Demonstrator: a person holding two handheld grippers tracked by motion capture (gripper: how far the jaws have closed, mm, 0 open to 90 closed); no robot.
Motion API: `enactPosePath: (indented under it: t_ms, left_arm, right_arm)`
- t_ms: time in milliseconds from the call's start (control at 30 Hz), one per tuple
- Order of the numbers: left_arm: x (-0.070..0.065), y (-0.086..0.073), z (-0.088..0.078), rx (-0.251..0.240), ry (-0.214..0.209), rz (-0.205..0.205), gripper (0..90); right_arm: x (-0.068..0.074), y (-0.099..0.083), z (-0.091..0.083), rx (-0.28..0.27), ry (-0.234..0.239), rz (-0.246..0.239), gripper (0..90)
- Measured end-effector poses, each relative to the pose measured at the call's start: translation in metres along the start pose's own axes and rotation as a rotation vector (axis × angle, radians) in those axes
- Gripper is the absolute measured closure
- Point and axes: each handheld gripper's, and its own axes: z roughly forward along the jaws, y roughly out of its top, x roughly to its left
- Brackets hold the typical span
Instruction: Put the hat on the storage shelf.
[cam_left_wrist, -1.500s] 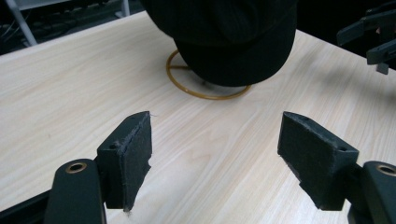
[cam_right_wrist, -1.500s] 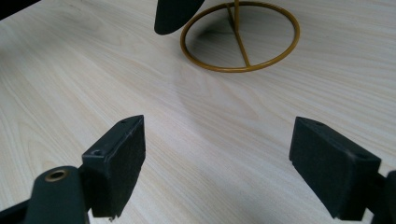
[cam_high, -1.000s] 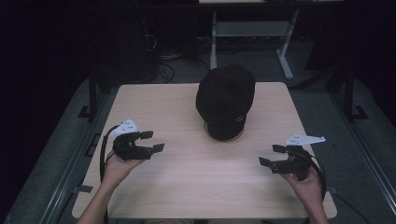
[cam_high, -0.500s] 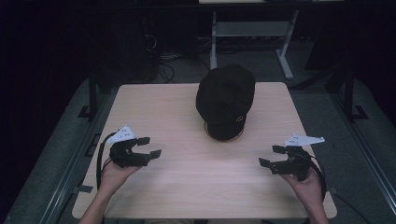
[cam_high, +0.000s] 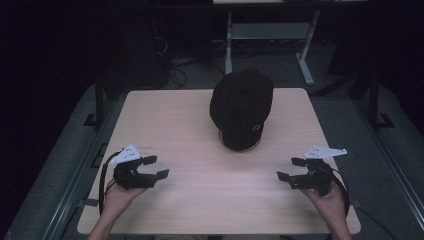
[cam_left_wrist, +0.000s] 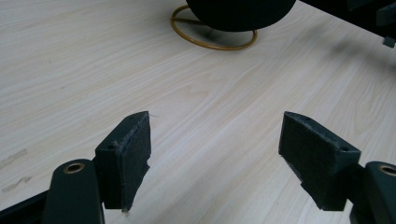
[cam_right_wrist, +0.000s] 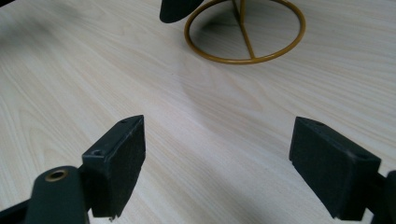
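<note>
Wooden table (cam_high: 190, 125), black cap (cam_high: 242, 107) on gold stand (cam_right_wrist: 245, 30), both hand-held grippers wide open, empty

I see a black fabric cap (cam_high: 242, 107) perched on a thin gold wire stand with a round ring base (cam_right_wrist: 246, 33). It sits upright near the table's far edge, slightly right of centre, brim toward the near edge.

left gripper (cam_high: 154, 167): fingers apart, held low | right gripper (cam_high: 290, 169): fingers apart, held low
</note>
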Motion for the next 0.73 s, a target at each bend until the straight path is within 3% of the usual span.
enactPosePath:
  t_ms: [267,433,533,633,733]
  left_arm:
    - [-0.002,-0.015,-0.008,0.009,0.007,-0.01,24.6]
    - [-0.011,-0.031,-0.012,0.012,0.01,0.009,24.4]
    - [-0.017,-0.039,-0.014,0.005,0.0,-0.006,23.8]
    - [-0.021,-0.039,-0.013,0.011,0.005,0.011,23.3]
    - [-0.021,-0.037,-0.012,-0.01,0.0,-0.002,21.9]
  right_arm:
    - [0.001,-0.004,-0.001,0.0,0.001,0.002,17.9]
    - [0.002,-0.006,-0.001,-0.011,0.003,0.007,17.7]
    - [0.003,-0.007,0.0,-0.025,0.003,0.007,16.6]
    - [0.005,-0.007,0.001,-0.036,0.002,-0.01,16.1]
    - [0.008,-0.007,0.002,-0.044,-0.003,-0.012,15.9]
